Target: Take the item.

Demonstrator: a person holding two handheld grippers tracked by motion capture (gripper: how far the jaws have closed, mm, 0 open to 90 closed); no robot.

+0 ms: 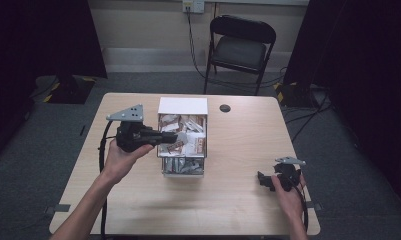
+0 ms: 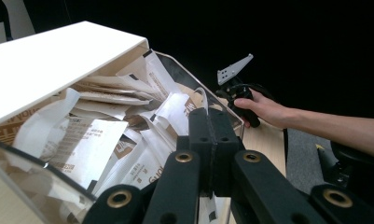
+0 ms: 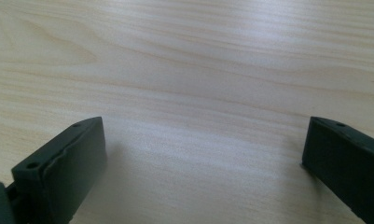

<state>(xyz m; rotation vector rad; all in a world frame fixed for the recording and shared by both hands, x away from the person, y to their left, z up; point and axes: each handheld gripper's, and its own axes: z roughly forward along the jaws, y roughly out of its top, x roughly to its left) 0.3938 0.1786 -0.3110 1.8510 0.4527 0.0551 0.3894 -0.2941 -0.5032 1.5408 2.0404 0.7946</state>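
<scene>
- Packets (image 2: 128, 116) fill a clear-walled box (image 1: 183, 106) with a white back, standing mid-tabletop (image 1: 238, 200).
- Left claw (image 2: 212, 140) reaches over the box's near edge, jaws pressed together on a white packet (image 2: 175, 109).
- Right claw (image 3: 203, 154) rests near the tabletop's right edge, jaws spread wide over bare wood, well apart from the box.

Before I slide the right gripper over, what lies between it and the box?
Only bare table, as the high view shows: nothing sits between the right gripper and the box.
</scene>
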